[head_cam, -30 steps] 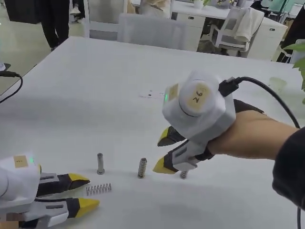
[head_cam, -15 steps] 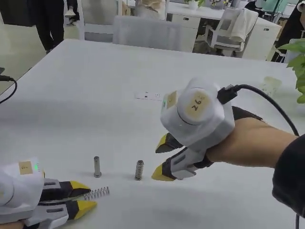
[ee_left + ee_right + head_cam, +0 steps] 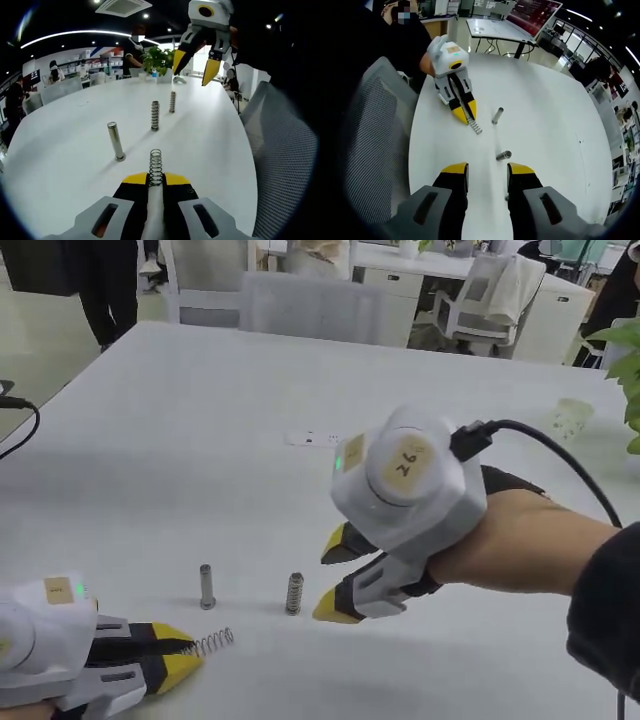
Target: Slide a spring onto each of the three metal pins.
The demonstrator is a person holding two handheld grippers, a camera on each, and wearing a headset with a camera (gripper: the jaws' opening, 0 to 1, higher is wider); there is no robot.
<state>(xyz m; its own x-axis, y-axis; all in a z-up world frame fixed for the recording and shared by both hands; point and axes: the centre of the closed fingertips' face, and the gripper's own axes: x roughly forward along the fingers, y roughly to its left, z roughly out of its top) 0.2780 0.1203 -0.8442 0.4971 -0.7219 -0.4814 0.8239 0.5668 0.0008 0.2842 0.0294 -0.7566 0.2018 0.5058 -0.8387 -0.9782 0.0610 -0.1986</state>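
White table (image 3: 200, 420) runs right across the shot, with office desks and chairs behind it. Over at the left, the left gripper (image 3: 188, 652) is clamped on one end of the loose spring (image 3: 212, 642), which lies on the table and sticks straight out past its yellow tips. The left gripper view has the coil pinched dead centre between the jaws. Just ahead of those tips and a bit to their left stands the bare pin (image 3: 207, 586), upright and not touching the spring. Next along is the middle pin (image 3: 294, 593), with a spring on it, sitting between the two grippers and just beside the right one's lower tip. The right gripper (image 3: 322, 586) hovers above the table with its jaws spread and nothing in them. From the left gripper view, the far pin (image 3: 172, 101), carrying its own spring, stands beyond the middle one, below the right gripper.
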